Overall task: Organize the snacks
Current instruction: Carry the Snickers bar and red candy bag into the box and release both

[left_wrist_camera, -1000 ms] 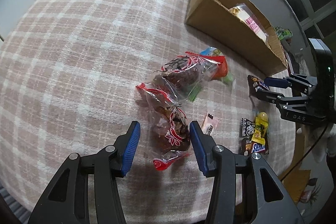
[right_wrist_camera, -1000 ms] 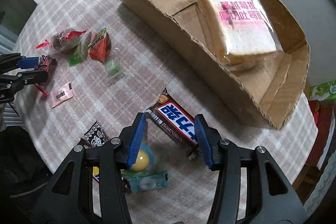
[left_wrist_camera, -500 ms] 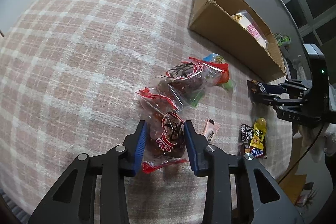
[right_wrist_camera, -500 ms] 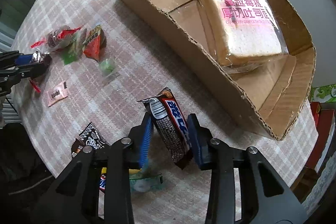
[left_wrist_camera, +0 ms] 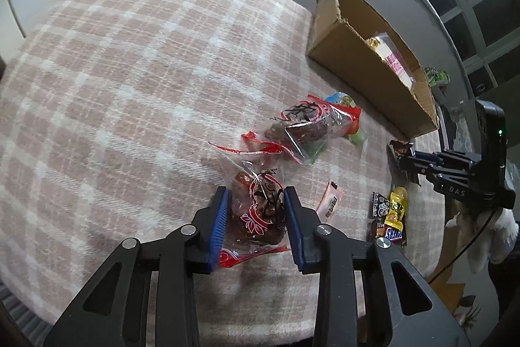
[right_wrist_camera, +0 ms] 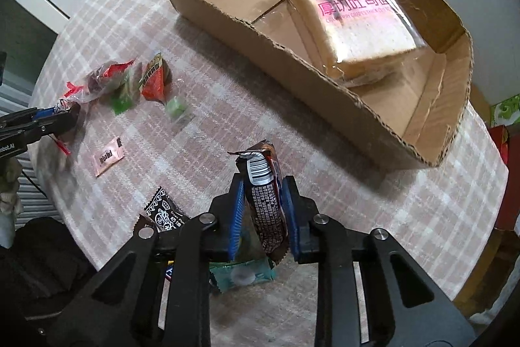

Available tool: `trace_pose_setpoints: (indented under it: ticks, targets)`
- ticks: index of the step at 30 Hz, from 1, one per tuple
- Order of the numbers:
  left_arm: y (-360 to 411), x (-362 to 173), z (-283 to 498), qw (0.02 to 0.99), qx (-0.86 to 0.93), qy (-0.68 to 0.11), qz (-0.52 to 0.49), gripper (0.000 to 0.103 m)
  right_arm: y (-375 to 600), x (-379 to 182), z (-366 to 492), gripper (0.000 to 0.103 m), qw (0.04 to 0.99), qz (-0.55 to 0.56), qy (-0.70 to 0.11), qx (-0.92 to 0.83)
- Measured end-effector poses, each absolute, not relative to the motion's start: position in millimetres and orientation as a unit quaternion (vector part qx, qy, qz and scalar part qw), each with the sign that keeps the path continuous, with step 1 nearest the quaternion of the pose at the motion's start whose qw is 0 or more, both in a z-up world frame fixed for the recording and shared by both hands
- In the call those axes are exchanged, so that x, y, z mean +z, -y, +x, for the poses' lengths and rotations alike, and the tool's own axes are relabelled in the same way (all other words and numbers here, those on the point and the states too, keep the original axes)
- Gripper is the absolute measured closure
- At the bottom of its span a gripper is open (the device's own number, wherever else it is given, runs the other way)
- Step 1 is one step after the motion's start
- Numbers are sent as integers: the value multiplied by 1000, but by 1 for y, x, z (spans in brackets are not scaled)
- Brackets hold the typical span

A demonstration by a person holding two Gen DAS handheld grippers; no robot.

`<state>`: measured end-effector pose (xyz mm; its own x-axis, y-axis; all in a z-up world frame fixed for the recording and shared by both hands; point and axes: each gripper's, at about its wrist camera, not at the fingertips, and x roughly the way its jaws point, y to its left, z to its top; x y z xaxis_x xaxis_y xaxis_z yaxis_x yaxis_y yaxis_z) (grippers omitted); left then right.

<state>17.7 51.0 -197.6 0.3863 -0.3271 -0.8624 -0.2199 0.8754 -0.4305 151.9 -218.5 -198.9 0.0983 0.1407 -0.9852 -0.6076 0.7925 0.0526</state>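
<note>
Clear plastic with red printing wraps the dark snack bag [left_wrist_camera: 256,210] that the left gripper [left_wrist_camera: 256,225] clamps between its blue pads, seen through the left wrist camera. The bag bulges out above the pads and its red sealed end sticks out below them, over the pink checked cloth [left_wrist_camera: 130,80] that covers the table. Just beyond lies a second bag of the same kind [left_wrist_camera: 302,126], touching a small heap of orange and green packets [left_wrist_camera: 352,129]. A pink sachet [left_wrist_camera: 330,204] lies just right of the left gripper, and a cluster of small candies [left_wrist_camera: 388,213] sits near the table's right edge. The cardboard box [left_wrist_camera: 357,70] stands at the far right of the table, its long wall facing the snacks. To the left and far side, the cloth shows wide bare room. The right gripper [left_wrist_camera: 404,156] reaches in from the right, holding a dark wrapper end.

Through the right wrist camera, the right gripper [right_wrist_camera: 264,213] is closed narrowly on a brown chocolate bar [right_wrist_camera: 265,200], which stands nearly upright between the pads with its barcode end up, lifted off the cloth. The cardboard box [right_wrist_camera: 292,54] lies ahead, well apart, with a torn near rim. Inside it a wrapped slice of bread [right_wrist_camera: 354,21] with pink lettering leans at the right end; the left part of the floor is bare cardboard. A black patterned packet [right_wrist_camera: 162,210] and a teal packet [right_wrist_camera: 242,273] lie near the table edge under the gripper. The left gripper [right_wrist_camera: 70,116] shows at the left edge.
</note>
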Motion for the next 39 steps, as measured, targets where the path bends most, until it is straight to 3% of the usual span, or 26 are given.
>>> trace_pose_setpoints:
  ticks: [21,39]
  targets:
    - [-21,-138,48,836,-72,-502,-208,71,276,-131,139,81,775,-49,-583,238]
    - [6,-99,120,863,-108,-468,-157,71,280,-94,172,81,820,-12,-536,201]
